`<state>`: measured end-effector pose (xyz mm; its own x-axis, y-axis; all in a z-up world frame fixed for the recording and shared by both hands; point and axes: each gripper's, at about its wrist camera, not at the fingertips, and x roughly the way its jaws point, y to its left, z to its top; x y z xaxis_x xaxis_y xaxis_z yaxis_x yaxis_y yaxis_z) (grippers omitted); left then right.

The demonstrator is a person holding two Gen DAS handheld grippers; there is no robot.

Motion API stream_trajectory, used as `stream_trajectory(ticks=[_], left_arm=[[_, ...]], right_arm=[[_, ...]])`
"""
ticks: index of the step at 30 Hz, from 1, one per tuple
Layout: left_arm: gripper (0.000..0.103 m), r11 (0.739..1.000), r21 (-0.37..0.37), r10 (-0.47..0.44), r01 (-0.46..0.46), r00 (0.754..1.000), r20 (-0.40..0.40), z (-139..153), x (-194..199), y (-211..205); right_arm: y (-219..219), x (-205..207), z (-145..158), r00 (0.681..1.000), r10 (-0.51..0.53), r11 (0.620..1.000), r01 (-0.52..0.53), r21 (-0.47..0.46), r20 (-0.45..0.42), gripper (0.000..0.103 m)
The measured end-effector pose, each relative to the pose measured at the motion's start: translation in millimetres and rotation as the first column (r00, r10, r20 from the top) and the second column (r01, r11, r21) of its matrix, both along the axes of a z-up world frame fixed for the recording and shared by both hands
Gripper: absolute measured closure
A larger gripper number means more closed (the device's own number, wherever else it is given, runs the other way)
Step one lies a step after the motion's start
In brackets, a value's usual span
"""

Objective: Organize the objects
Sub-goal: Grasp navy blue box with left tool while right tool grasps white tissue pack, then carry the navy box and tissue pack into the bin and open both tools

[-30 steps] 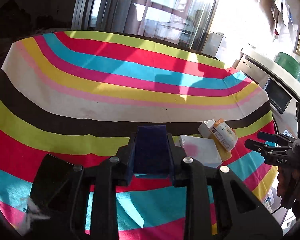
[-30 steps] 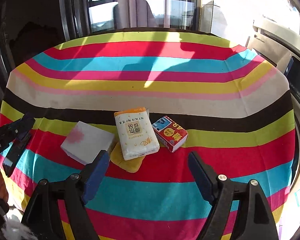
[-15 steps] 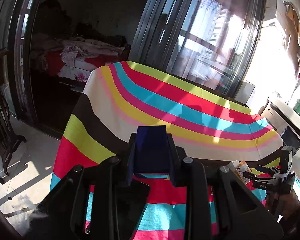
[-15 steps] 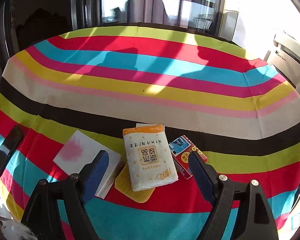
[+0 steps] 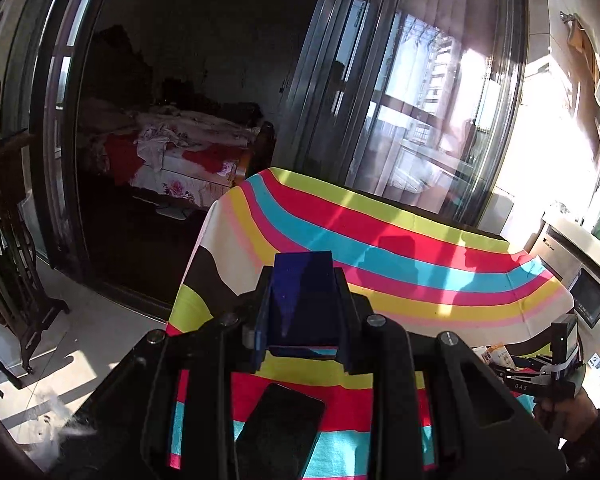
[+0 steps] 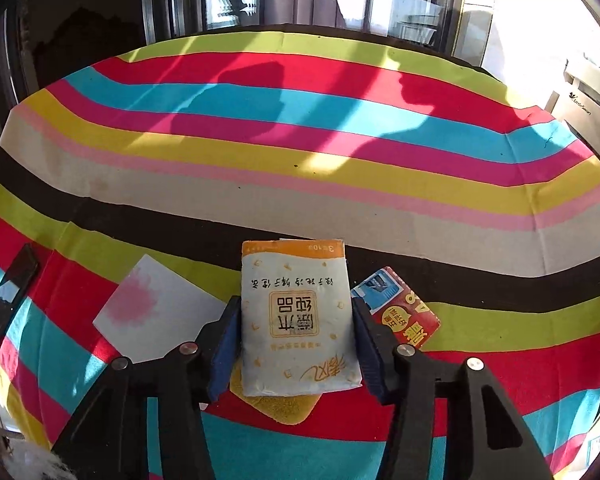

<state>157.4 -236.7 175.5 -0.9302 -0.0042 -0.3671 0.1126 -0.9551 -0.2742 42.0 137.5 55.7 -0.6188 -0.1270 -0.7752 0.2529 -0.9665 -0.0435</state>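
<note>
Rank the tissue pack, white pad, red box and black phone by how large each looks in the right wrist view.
1. tissue pack, nearest the camera, so flattered
2. white pad
3. red box and black phone: alike; box partly hidden, phone at the distorted edge

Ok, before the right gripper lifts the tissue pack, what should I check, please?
1. Tissue pack centred in the right gripper: ok.
2. Firm grip: cannot tell; the jaws are closing, with the pads at both sides of the pack.
3. Yellow sponge under the pack is free from it: cannot tell.
4. Red box apart from the right finger: cannot tell.
5. Left gripper holds its blue block, away from the pack: ok.
</note>
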Motion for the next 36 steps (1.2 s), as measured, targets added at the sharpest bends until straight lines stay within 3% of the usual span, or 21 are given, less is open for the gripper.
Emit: stream_trajectory(ticks=[4, 9, 12, 16, 22, 26, 32, 36], left_arm=[[0.072, 1.0, 0.009, -0.024, 0.024, 1.0, 0.011, -3, -3, 5], [0.072, 0.986, 0.062, -0.157, 0.152, 0.984, 0.078, -32, -6, 47], [0.072, 0.962, 0.103, -0.264, 0.252, 0.956, 0.127, -53, -8, 84], [0.072, 0.909, 0.141, -0.412, 0.392, 0.897, 0.16, -68, -6, 139], [0.072, 0.782, 0.184, -0.623, 0.596, 0.759, 0.188, -80, 3, 231], [0.072, 0.672, 0.2, -0.74, 0.713, 0.64, 0.206, -88, 14, 295], [0.072, 0.523, 0.201, -0.843, 0.829, 0.466, 0.269, -103, 40, 375], [0.072, 0.449, 0.188, -0.864, 0.873, 0.372, 0.339, -119, 57, 415]], right_arm=[[4, 14, 32, 0.997, -0.003, 0.999, 0.0, -0.037, -0.078, 0.05], [8, 35, 44, 0.996, -0.004, 0.998, -0.001, -0.061, -0.089, 0.05], [16, 51, 40, 0.998, -0.018, 0.997, 0.013, -0.071, -0.067, 0.05], [34, 77, 30, 0.999, -0.047, 0.998, 0.046, -0.047, -0.023, 0.05], [87, 125, 25, 0.986, -0.16, 0.987, 0.161, -0.004, 0.036, 0.05], [128, 160, 23, 0.959, -0.276, 0.961, 0.275, 0.016, 0.071, 0.05], [187, 207, 3, 0.89, -0.428, 0.903, 0.426, 0.047, 0.154, 0.05], [225, 231, -23, 0.825, -0.514, 0.854, 0.519, 0.046, 0.237, 0.05]])
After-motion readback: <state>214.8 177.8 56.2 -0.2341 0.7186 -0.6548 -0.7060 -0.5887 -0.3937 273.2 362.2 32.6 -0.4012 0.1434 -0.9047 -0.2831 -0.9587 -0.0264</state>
